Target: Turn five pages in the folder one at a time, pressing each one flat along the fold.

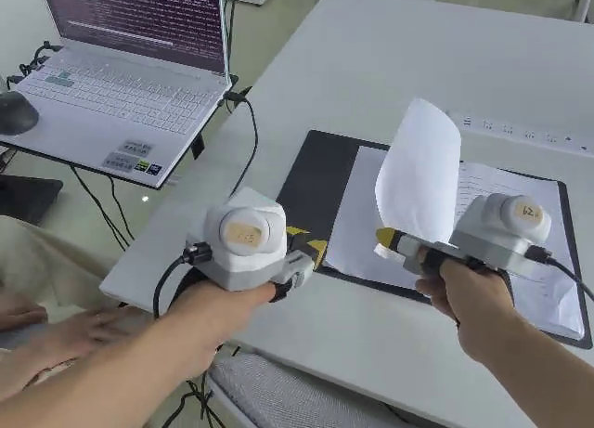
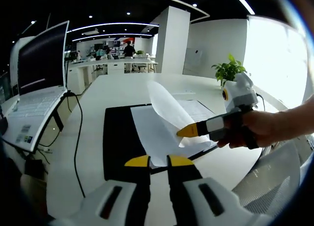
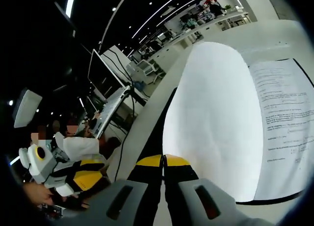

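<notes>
We see a black folder (image 1: 316, 182) on the white table (image 1: 399, 57). The lifted page (image 1: 419, 163) is plain white; the page beneath (image 1: 506, 179) is white with fine black print. The left gripper (image 1: 311, 250) and right gripper (image 1: 384, 238) have pale grey bodies and black jaws tipped yellow. The laptop (image 1: 111, 94) is silver, its dark screen lined with purplish text.

The left gripper (image 1: 309, 249) and right gripper (image 1: 384, 237) share rounded white housings, black jaws and yellow tips. Each housing carries a round pale label (image 1: 244, 233); the right one's digits are illegible. A black cable (image 1: 173, 266) leaves each housing.
</notes>
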